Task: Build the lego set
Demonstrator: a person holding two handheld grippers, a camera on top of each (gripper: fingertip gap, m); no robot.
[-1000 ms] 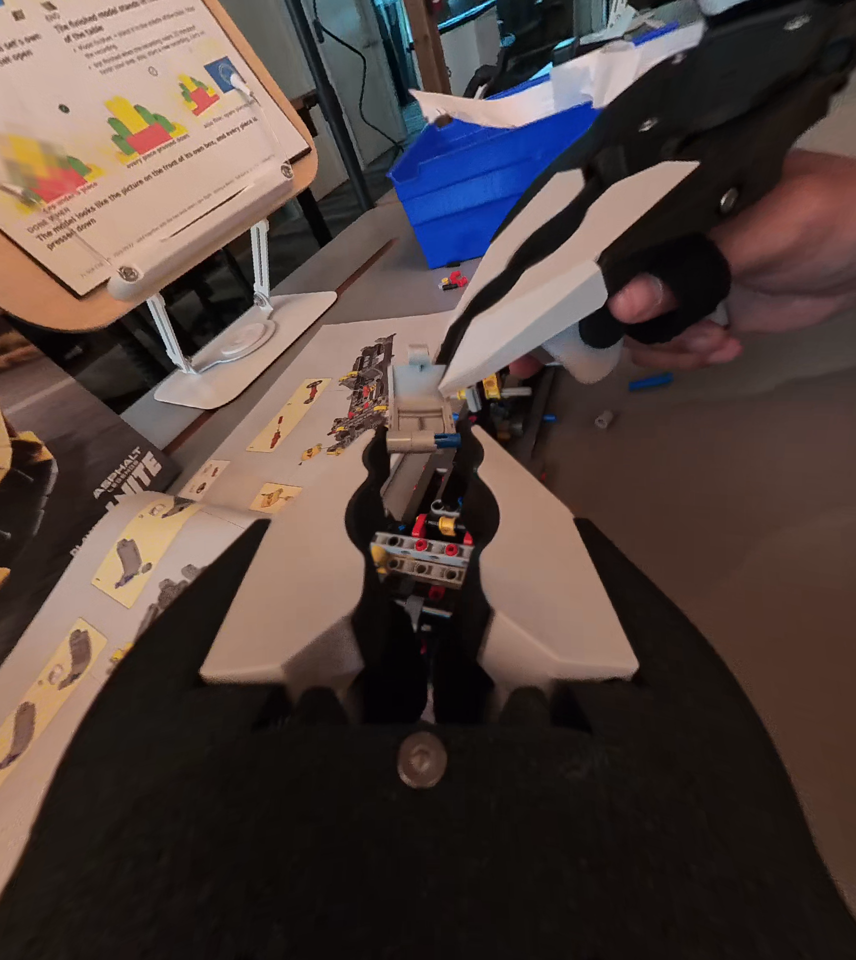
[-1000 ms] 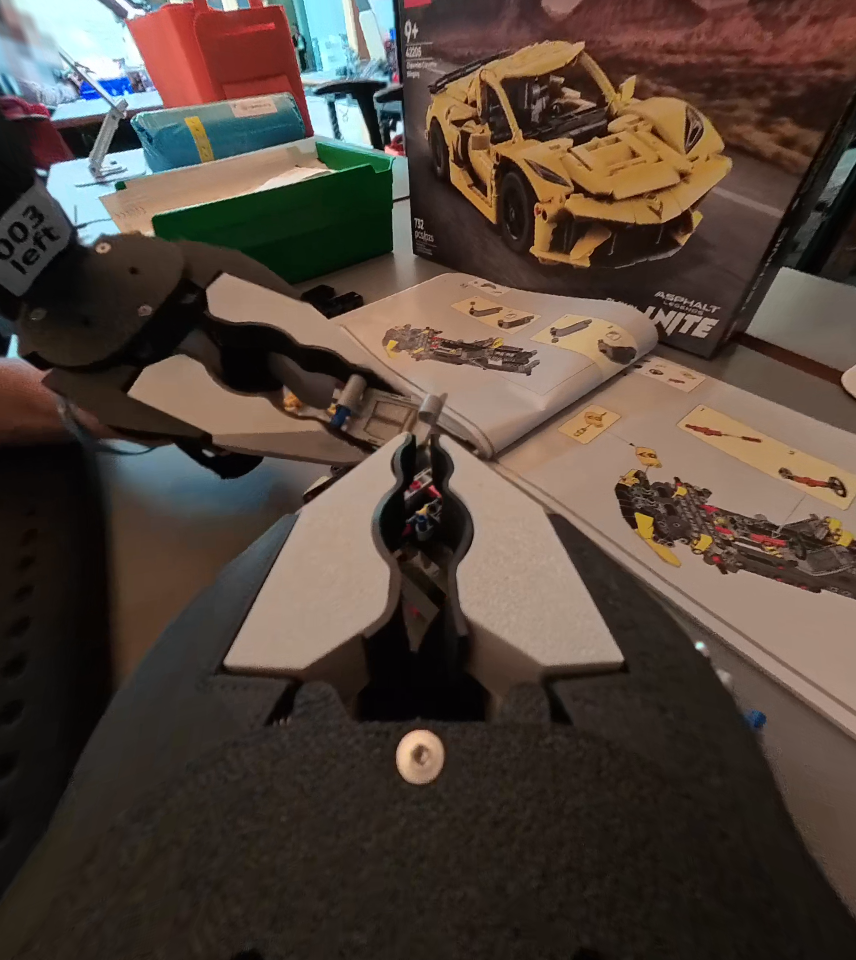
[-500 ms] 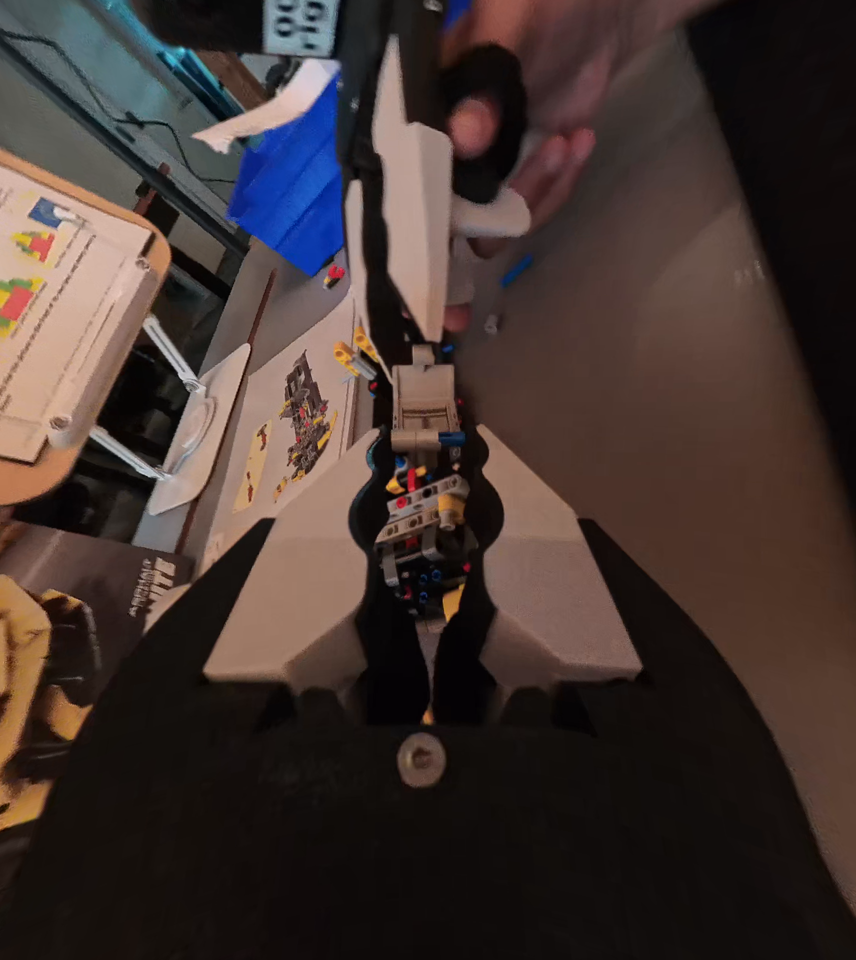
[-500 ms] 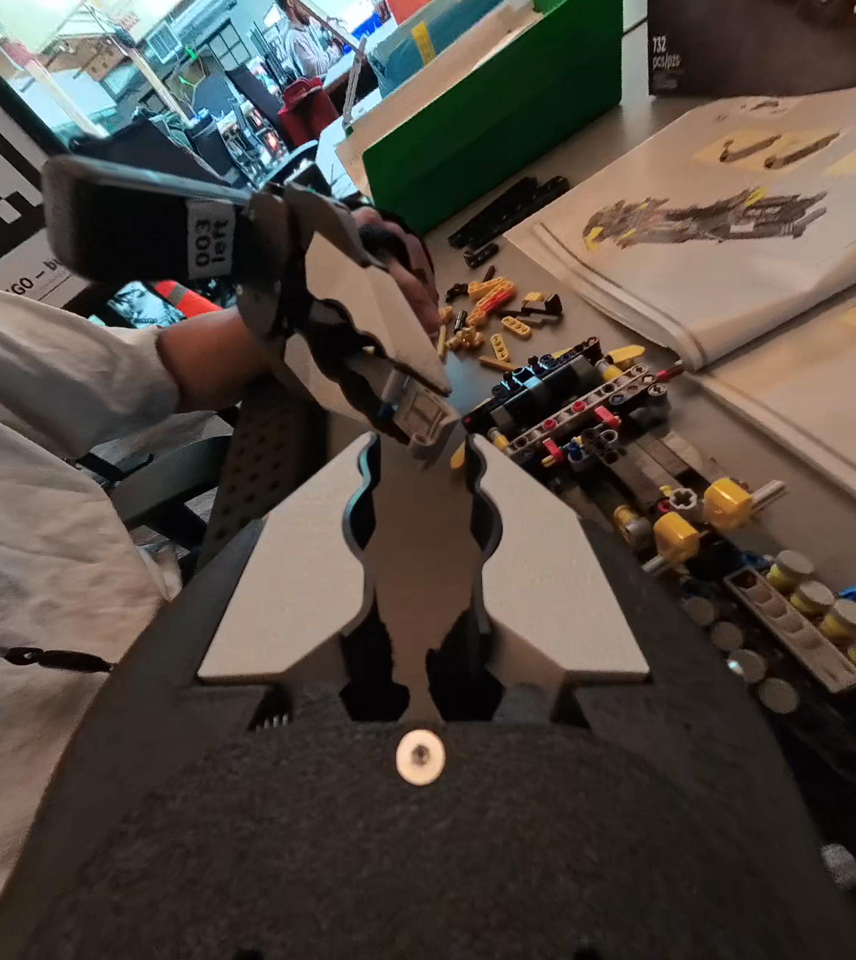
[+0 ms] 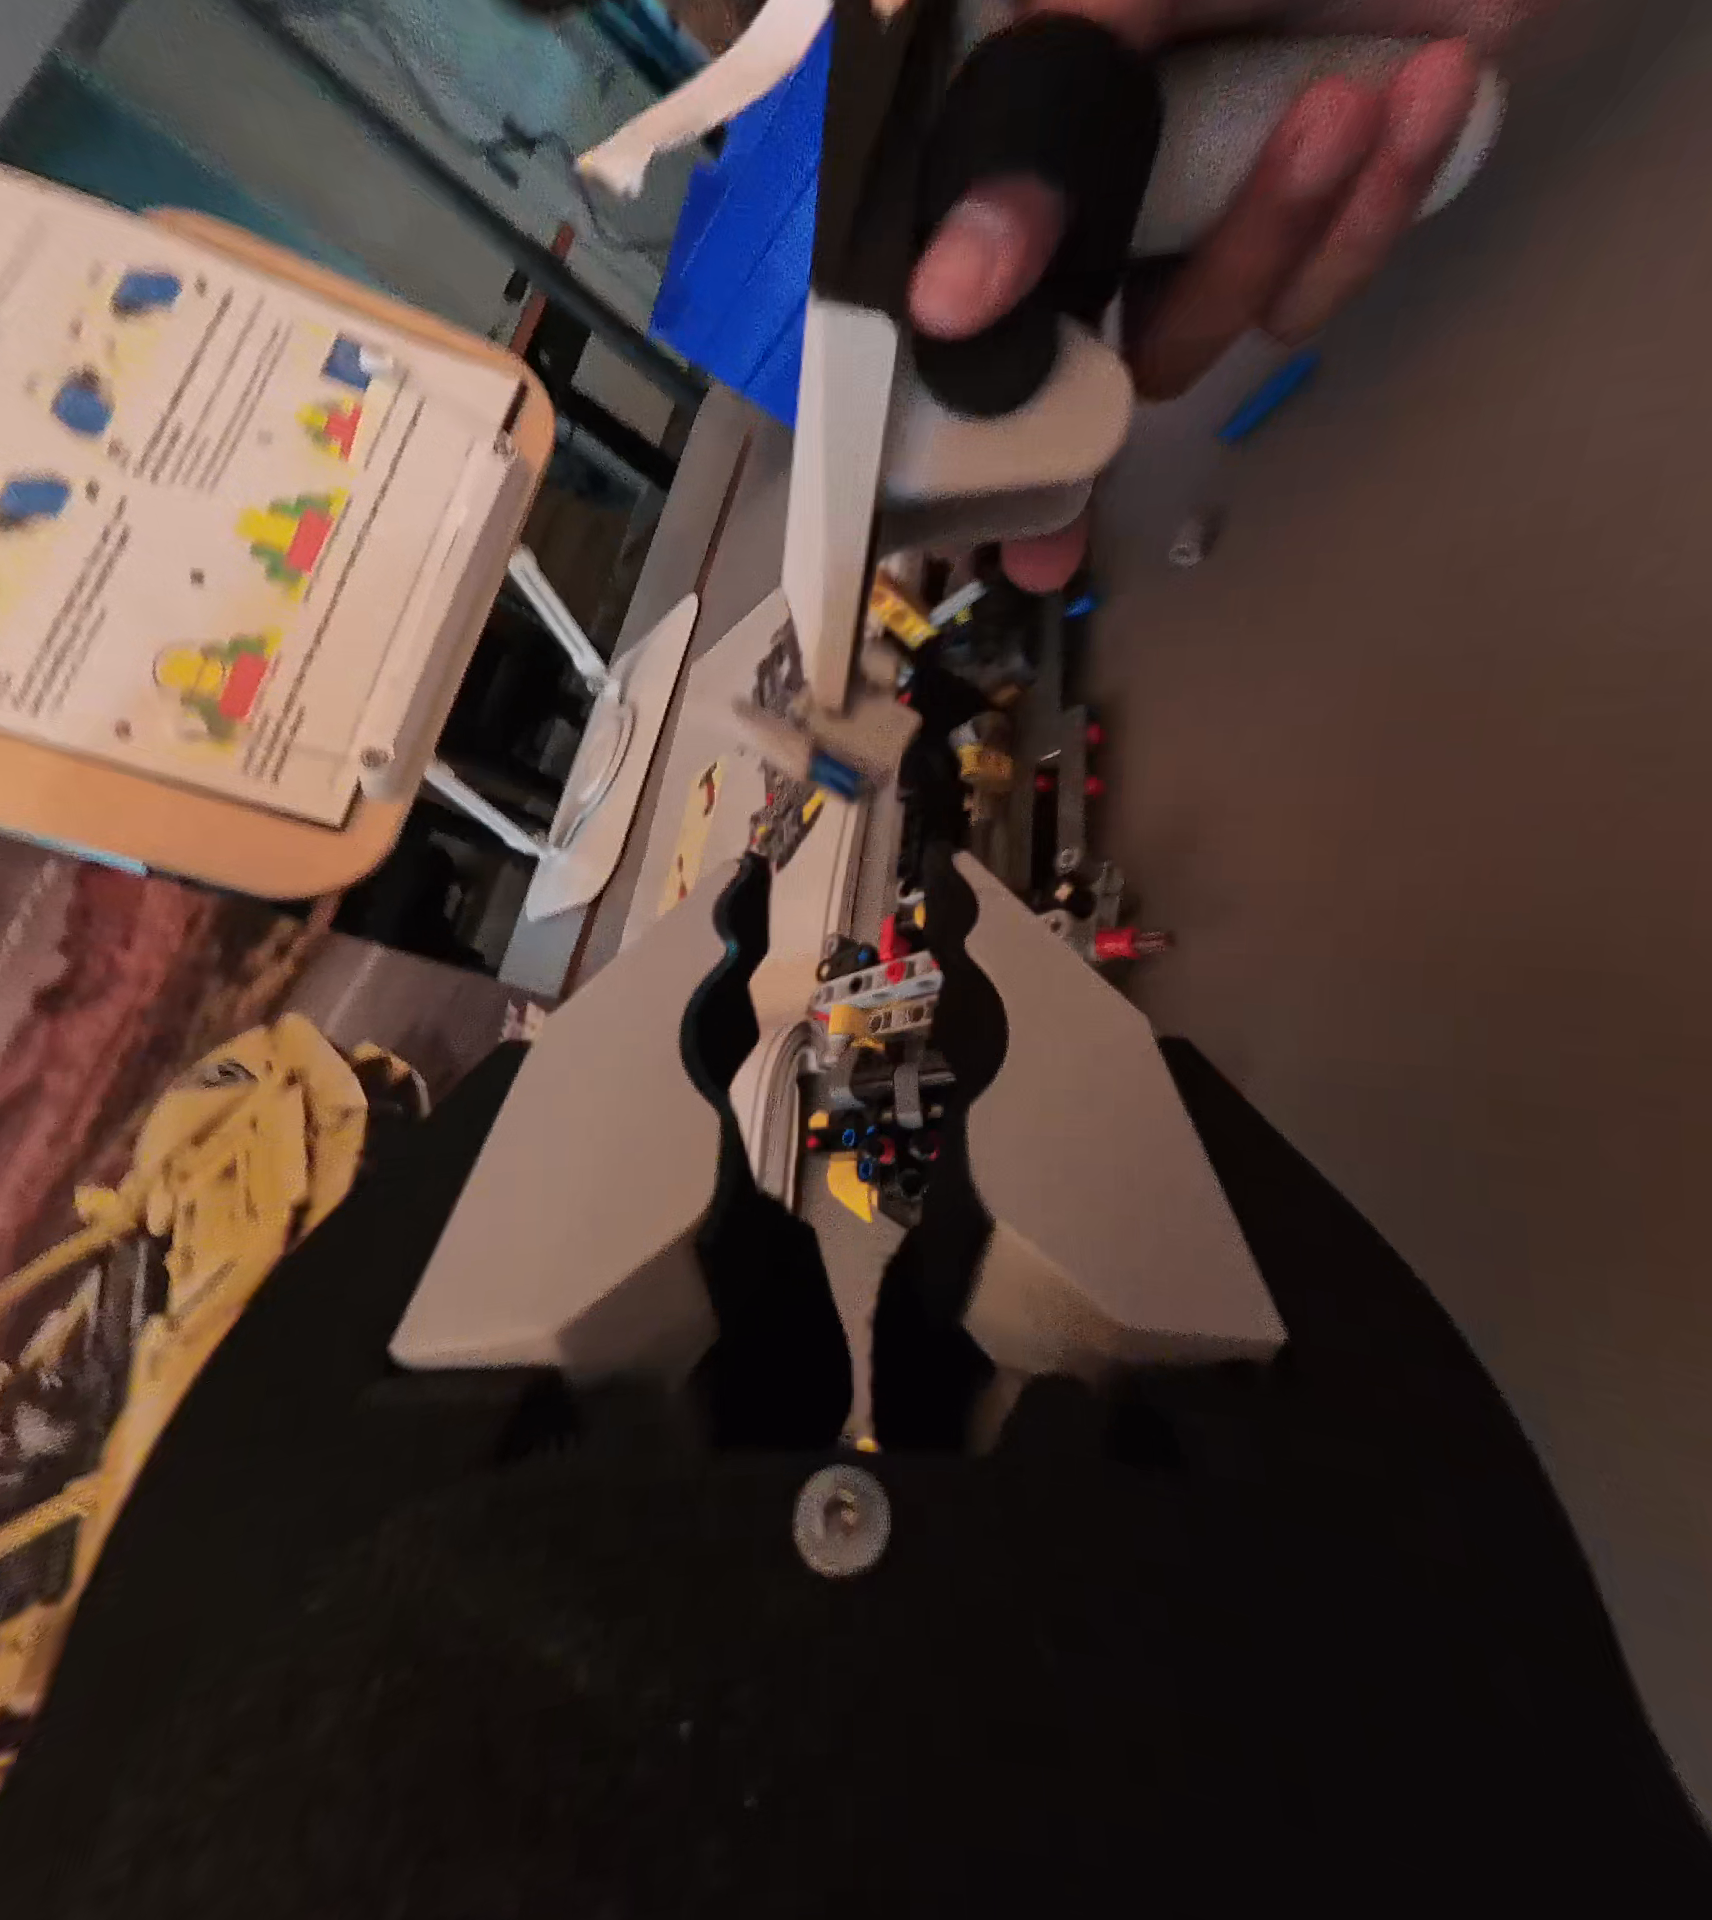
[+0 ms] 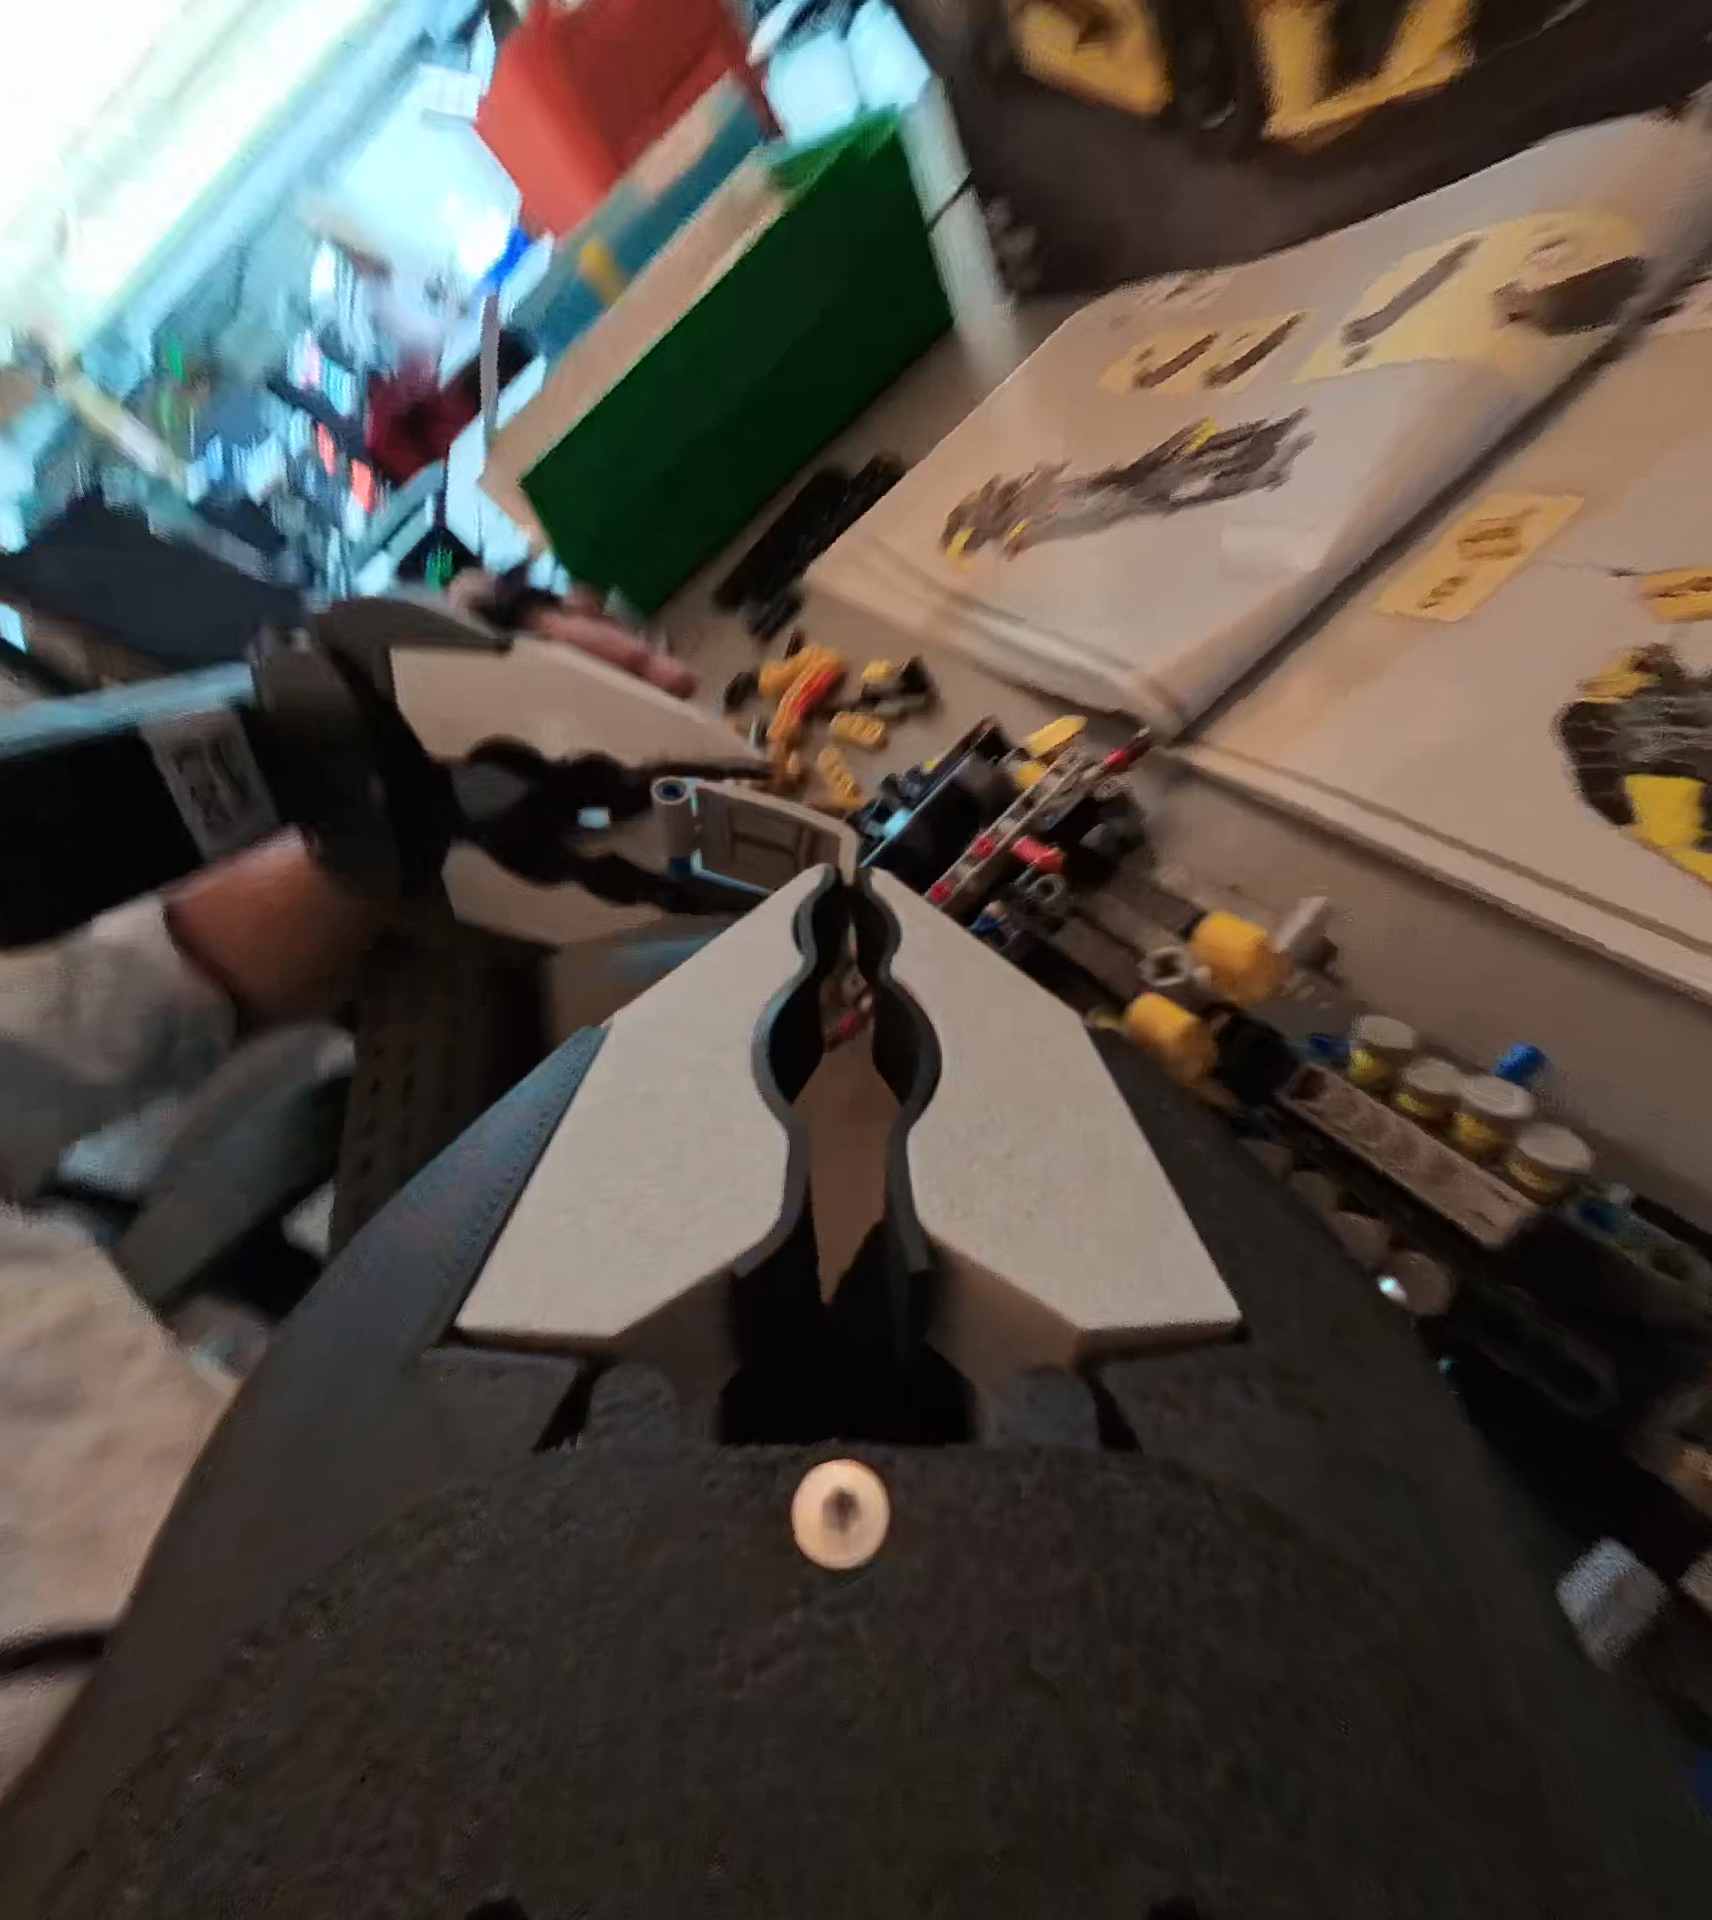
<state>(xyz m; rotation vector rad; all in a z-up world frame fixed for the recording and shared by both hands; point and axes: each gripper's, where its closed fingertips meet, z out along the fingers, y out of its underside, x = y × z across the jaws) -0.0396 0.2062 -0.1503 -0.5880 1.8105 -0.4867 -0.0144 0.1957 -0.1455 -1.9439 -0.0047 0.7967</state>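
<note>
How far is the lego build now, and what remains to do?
Done: a partial chassis lies on the table beside the open booklet. In hand: the right claw pinches a grey panel at the left claw tips; whether the left grips it is unclear. Left: the panel is not on the chassis, and loose yellow parts wait nearby.
</note>
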